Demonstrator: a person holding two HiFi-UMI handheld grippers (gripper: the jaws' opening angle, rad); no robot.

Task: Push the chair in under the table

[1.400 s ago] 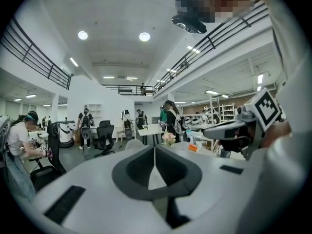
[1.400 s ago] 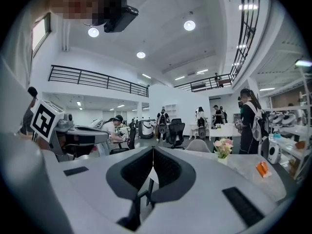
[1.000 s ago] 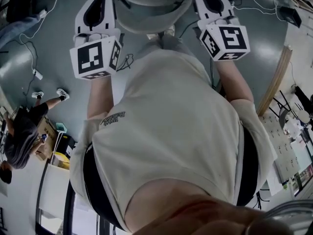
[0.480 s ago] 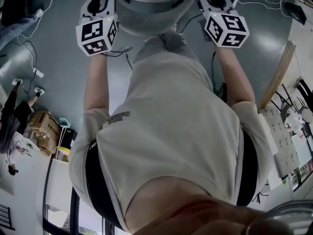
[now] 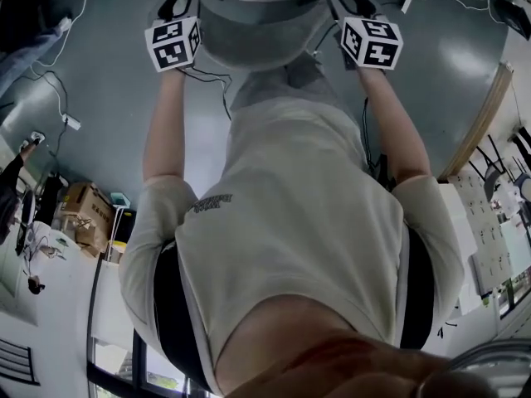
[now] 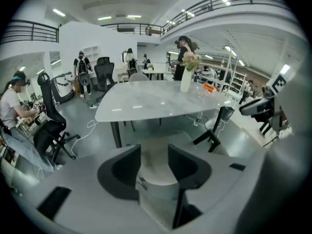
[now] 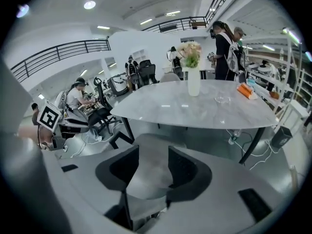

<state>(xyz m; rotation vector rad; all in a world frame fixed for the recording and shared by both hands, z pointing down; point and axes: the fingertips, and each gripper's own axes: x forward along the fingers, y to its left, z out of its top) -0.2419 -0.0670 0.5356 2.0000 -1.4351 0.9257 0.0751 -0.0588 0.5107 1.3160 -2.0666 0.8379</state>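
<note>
Left gripper [image 6: 154, 152] and right gripper [image 7: 153, 155] are straddling the chair [image 5: 249, 36] backrest, jaws just opening, not clamping. Table [image 6: 156, 101] is lying straight ahead beyond the chair, both grippers equally near.

The chair [image 6: 155, 165] stands before the table [image 6: 141, 104] bearing a vase [image 6: 185, 81].

The head camera looks steeply down past the person's torso [image 5: 290, 222] to the floor [image 5: 99, 98], with the chair [image 5: 249, 23] at 12 o'clock. Each gripper camera rides close behind its jaws, on the left gripper [image 6: 154, 155] and the right gripper [image 7: 153, 155], facing the table [image 6: 146, 101]. Both views share its vase [image 6: 185, 80], near 12 o'clock.
</note>
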